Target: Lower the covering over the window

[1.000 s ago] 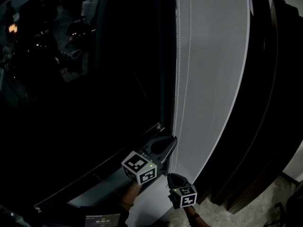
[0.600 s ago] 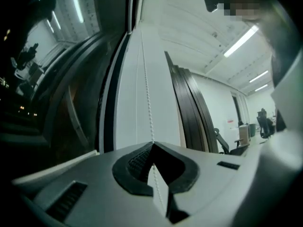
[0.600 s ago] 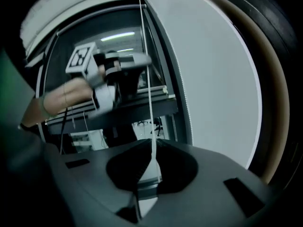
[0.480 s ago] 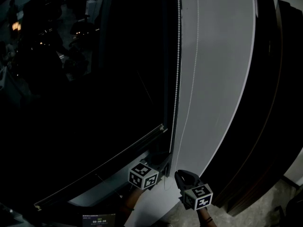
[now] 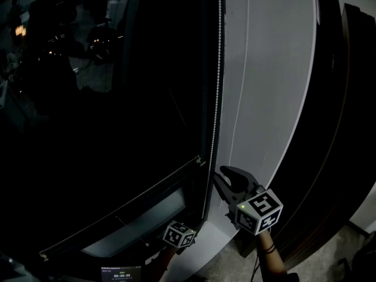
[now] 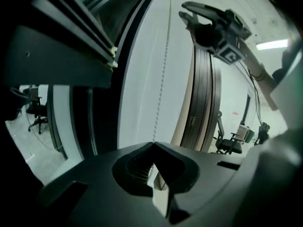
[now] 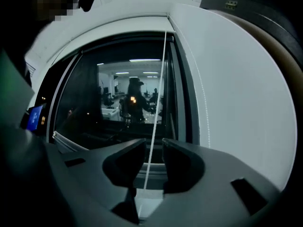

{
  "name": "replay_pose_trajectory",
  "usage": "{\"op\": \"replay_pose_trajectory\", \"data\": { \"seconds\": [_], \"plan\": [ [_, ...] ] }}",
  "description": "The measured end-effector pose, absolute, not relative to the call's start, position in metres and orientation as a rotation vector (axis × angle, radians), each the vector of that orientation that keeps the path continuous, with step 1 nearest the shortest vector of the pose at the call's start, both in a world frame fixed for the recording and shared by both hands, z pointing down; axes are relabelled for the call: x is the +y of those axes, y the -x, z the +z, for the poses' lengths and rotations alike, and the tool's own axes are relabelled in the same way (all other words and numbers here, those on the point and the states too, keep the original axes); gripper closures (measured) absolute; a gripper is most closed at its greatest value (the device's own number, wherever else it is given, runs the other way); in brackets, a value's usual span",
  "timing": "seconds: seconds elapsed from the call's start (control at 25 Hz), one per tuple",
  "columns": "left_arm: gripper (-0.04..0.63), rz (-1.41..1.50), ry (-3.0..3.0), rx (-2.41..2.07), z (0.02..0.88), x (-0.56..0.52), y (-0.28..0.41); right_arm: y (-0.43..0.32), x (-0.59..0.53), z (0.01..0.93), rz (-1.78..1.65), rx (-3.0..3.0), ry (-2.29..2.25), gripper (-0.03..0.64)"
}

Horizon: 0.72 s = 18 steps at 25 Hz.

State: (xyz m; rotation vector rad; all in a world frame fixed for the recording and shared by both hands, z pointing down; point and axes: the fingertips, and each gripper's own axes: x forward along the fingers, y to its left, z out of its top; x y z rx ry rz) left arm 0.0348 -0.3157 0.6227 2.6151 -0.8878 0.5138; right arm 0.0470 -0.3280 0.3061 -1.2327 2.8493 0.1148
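Chain point(image 5: 218, 69) of small pale beads hangs straight down the right edge of the window point(image 5: 117, 98), against its dark frame. A second, fainter strand lies just right of it on the smooth white wall point(image 5: 270, 98).

The left gripper point(image 6: 154, 146) sits low, below the window's bottom corner. Its matte black jaws are pressed together on the chain, which enters at their pointed tip. The right gripper point(image 5: 226, 175) is higher, beside that corner. Its blunt jaws stand a narrow gap apart with a strand running between them, not pinched.

The glass is dark and glossy and mirrors a lit office. A pale straight rail point(image 5: 117, 207) crosses its foot. The covering itself cannot be made out.

Right of the window the wall is flat and bare up to the dark ribbed panels point(image 5: 341, 128), leaving free room around both grippers.
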Motion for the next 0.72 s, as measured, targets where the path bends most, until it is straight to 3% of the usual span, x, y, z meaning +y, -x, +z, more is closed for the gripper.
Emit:
{"op": "replay_pose_trajectory", "data": {
  "seconds": [0.4, 0.48, 0.72],
  "plan": [
    [0.594, 0.485, -2.554, -0.911, 0.635, -0.314, -0.028, -0.021, -0.352, 0.262, 0.194, 2.755, 1.226, 0.528],
    [0.594, 0.465, -2.542, -0.924, 0.637, -0.314, -0.025, -0.024, -0.355, 0.261, 0.230, 2.735, 1.262, 0.591],
    [0.594, 0.441, -2.614, -0.859, 0.631, -0.304, -0.028, -0.037, -0.359, 0.262, 0.147, 2.652, 1.265, 0.603]
  ]
}}
